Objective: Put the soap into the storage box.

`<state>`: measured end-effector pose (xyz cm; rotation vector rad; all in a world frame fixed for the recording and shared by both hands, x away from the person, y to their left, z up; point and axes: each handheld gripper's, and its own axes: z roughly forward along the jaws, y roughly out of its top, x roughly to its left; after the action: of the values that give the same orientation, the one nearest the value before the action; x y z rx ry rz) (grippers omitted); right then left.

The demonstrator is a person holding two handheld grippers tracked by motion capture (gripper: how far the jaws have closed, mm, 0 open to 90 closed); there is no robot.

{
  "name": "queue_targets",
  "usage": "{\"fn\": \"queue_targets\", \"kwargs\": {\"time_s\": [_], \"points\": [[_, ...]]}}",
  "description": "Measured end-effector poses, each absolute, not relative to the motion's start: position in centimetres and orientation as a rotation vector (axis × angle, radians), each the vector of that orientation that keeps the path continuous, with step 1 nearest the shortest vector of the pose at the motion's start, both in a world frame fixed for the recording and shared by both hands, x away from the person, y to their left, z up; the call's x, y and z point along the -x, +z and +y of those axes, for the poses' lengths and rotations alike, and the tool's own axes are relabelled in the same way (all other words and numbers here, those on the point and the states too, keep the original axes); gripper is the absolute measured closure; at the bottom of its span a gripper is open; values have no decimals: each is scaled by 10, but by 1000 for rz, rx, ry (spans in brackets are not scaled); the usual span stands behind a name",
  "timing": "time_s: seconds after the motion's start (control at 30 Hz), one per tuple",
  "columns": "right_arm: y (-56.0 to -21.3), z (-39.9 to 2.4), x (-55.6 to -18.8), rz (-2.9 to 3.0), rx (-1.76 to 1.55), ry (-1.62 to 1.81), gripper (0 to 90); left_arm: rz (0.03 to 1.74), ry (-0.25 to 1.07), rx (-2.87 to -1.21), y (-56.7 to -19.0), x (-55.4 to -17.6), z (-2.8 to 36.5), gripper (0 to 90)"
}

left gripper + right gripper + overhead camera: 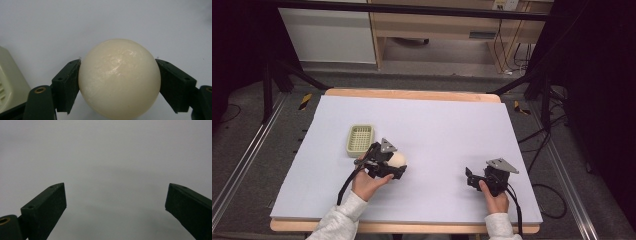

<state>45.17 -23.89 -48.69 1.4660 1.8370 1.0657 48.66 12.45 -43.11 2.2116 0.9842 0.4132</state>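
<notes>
While clamped at mid-girth between left gripper (119, 87) jaws: cream ball (119, 80), low over counter (437, 125), just beside green basket (360, 139), likely its destination. Right gripper (116, 205): jaws apart, idle over bare counter, kept clear.

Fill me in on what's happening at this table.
A person works with a gripper in each hand. The left gripper is shut on a cream ball, with a jaw pressed against each side of it, just beside a pale green basket on the table. The right gripper is open with nothing between its jaws, off to the right.
</notes>
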Motion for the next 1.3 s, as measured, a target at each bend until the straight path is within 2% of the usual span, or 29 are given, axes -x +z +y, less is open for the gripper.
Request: {"fn": "queue_targets", "kwargs": {"time_s": [1.3], "points": [[-487, -239, -452, 1837, -1470, 1064, 39, 1136, 484, -2091, -408, -511, 183, 241]]}}
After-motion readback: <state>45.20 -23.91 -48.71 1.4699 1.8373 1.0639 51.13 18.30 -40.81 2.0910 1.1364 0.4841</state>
